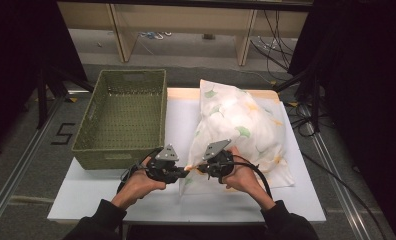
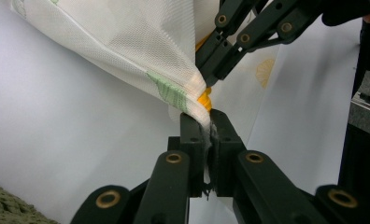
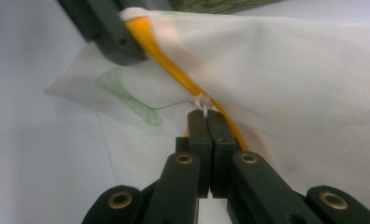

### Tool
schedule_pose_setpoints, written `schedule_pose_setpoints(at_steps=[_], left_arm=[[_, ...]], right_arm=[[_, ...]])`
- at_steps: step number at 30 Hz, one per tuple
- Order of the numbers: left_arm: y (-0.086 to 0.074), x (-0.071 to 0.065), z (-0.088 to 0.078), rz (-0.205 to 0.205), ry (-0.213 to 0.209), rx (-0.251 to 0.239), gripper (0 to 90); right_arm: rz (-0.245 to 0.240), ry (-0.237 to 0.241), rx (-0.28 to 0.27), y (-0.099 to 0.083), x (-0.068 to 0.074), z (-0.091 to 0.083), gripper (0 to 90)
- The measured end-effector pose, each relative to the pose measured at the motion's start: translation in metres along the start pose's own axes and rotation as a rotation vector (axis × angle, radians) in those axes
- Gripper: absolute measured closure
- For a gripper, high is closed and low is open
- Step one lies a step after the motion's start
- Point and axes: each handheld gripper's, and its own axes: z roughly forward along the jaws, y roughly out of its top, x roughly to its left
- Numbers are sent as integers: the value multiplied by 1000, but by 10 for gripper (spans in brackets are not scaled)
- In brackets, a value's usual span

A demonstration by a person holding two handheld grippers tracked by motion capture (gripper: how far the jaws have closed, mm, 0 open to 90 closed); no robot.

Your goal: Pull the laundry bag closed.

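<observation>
A white mesh bag (image 1: pixel 241 130) printed with green and yellow leaves lies stuffed full on the white table. Its orange zipper (image 3: pixel 174 65) runs along the near corner. My left gripper (image 1: pixel 185 172) is shut on the fabric (image 2: pixel 127 42) at that corner, beside the zipper's end (image 2: pixel 204 99); the cloth is pinched between its jaws (image 2: pixel 207 122). My right gripper (image 1: pixel 201 169) faces it from the right, tip close to tip. Its jaws (image 3: pixel 206 113) are shut on the small white zipper pull (image 3: pixel 202 101). The left gripper (image 3: pixel 127 42) grips the bag just beyond.
An empty green woven basket (image 1: pixel 118 152) stands at the table's left, close to the left hand. The white table top (image 1: pixel 111 195) has bare room in front of the basket and bag. Dark frame posts and cables flank the table.
</observation>
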Motion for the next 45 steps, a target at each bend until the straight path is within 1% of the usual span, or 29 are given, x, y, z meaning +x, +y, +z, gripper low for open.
schedule_pose_setpoints(at_steps=[1,2,3,4,5,6,7,9,10,11,15,16,17,18,20,21,22,23,24,26,28,30,31,32,37,39,41,42,45], left_arm=[[0,0,0,0,0,0,852],[0,0,-1,7,-2,-5,852],[0,0,-1,7,-2,-5,852],[1,1,-2,24,-6,-4,852],[0,0,-3,4,5,-5,852],[1,1,-4,16,6,-1,852],[0,0,-4,-2,-5,-14,852],[1,1,-6,8,6,-10,852],[1,1,-6,8,6,-10,852],[1,2,-6,15,-4,-17,852],[1,3,-8,10,7,-16,850],[1,4,-8,15,-3,-23,850],[0,3,-7,-8,-10,-29,845],[0,3,-6,-33,-16,-28,829],[-2,6,0,-78,-32,-31,719],[-2,6,0,-78,-32,-31,695],[-3,6,5,-116,-45,-33,674],[-3,6,5,-116,-45,-33,658],[-2,6,8,-137,-55,-36,656],[-2,6,9,-131,-57,-38,700],[0,6,8,-106,-31,-37,791],[0,4,6,-92,-18,-34,836],[0,4,6,-92,-18,-34,841],[1,2,3,-71,1,-32,842],[2,0,-1,-35,2,-28,845],[1,0,-1,-47,2,-33,845],[1,1,-2,-39,2,-33,845],[1,1,-2,-40,4,-33,845],[0,1,-3,-29,9,-28,846]], right_arm=[[-11,-9,-2,-1,0,-1,900],[11,-10,3,-2,0,-2,900],[11,-10,3,-2,0,-2,900],[2,-19,9,-3,-2,-2,900],[7,-47,6,-6,-6,-3,900],[7,-47,6,-6,-6,-3,900],[43,-44,9,-9,-7,-4,900],[35,-54,11,-13,-12,-6,900],[62,-66,13,-15,-12,-8,900],[62,-66,13,-15,-12,-8,900],[66,-88,23,-25,-21,-11,900],[84,-87,18,-27,-22,-12,900],[104,-80,25,-28,-21,-14,900],[76,-91,20,-28,-22,-14,900],[74,-93,25,-27,-19,-16,900],[74,-93,25,-27,-19,-16,900],[56,-91,21,-26,-17,-16,900],[56,-91,21,-26,-17,-16,900],[55,-83,9,-25,-17,-16,900],[57,-84,10,-24,-16,-16,900],[56,-82,11,-24,-15,-16,900],[63,-84,13,-25,-15,-16,900],[63,-84,13,-25,-15,-16,900],[59,-85,5,-26,-16,-16,900],[79,-105,10,-28,-16,-20,900],[110,-111,22,-31,-17,-23,900],[90,-125,23,-33,-19,-24,900],[114,-121,30,-35,-19,-25,900],[119,-135,24,-41,-23,-30,900]])
